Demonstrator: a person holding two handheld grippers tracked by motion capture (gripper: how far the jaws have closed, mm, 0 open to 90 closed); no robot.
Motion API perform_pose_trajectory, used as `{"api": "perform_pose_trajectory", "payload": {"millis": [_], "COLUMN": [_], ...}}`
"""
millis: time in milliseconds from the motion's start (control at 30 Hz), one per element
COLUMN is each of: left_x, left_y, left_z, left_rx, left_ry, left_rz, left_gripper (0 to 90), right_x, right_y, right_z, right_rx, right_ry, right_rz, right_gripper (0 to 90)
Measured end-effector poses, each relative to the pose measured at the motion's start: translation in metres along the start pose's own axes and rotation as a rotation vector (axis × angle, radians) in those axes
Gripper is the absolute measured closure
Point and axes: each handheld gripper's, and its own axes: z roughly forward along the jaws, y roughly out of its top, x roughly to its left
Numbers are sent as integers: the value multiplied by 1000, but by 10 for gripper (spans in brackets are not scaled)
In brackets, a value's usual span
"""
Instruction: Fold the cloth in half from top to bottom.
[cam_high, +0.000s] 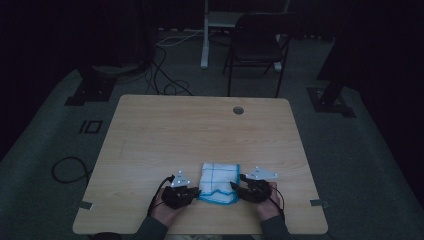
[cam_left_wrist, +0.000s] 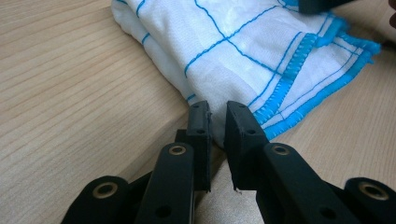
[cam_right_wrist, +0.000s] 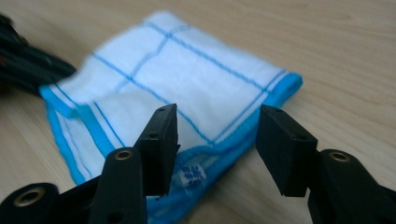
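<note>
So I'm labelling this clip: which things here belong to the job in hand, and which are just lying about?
In the job:
- folded white cloth with blue edging
- left tongs, nearly closed at its near corner
- right tongs, open over its edge

Lying about:
- black chair beyond the table
- cables on the floor
</note>
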Motion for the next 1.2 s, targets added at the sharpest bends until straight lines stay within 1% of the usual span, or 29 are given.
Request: {"api": "perform_pose_trajectory", "payload": {"millis": [67,167,300,467,567,667,700,733,767,800,833,867,900,967,1067,1100,1133,1200], "left_x": [1,1,1,2,2,2,3,3,5,5,7,7,8,8,8,9,9,11], "left_y": [-1,-1,-2,-2,-3,-3,-3,-3,-4,-4,-5,-5,-6,-6,-6,-7,-7,-7], "left_z": [0,0,0,0,-1,-1,-2,-2,-4,-4,-6,-6,-7,-7,-8,-9,-9,-10], "left_rx": [-6,-8,-11,-12,-16,-20,-35,-35,-50,-50,-64,-64,-76,-81,-87,-99,-99,-111], "left_ry": [-6,-3,-8,-6,-2,3,4,4,9,9,11,11,20,19,24,27,27,24], "left_rz": [-6,-3,-5,-6,-16,-18,-30,-30,-45,-45,-62,-62,-73,-79,-79,-90,-90,-106], "left_gripper": [808,812,814,812,801,791,789,786,782,780,775,771,766,755,739,733,728,717], "right_x": [2,3,0,-3,-3,-3,-5,-5,-7,-7,-11,-14,-18,-24,-33,-36,-38,-41], "right_y": [-4,-10,-15,-17,-17,-17,-16,-16,-16,-16,-15,-15,-15,-16,-17,-17,-17,-17], "right_z": [1,0,-3,-4,-5,-6,-9,-9,-12,-12,-16,-17,-19,-22,-23,-23,-23,-24], "right_rx": [21,35,39,44,44,40,25,20,5,5,-14,-20,-26,-30,-25,-21,-18,-18], "right_ry": [-3,-12,-4,3,1,1,-3,-3,-8,-8,-29,-36,-46,-63,-96,-116,-129,-141], "right_rz": [-15,-19,0,0,0,1,6,9,18,18,34,46,60,78,87,88,89,89], "right_gripper": [482,476,471,461,455,447,440,440,440,440,440,440,440,439,436,436,435,434]}}
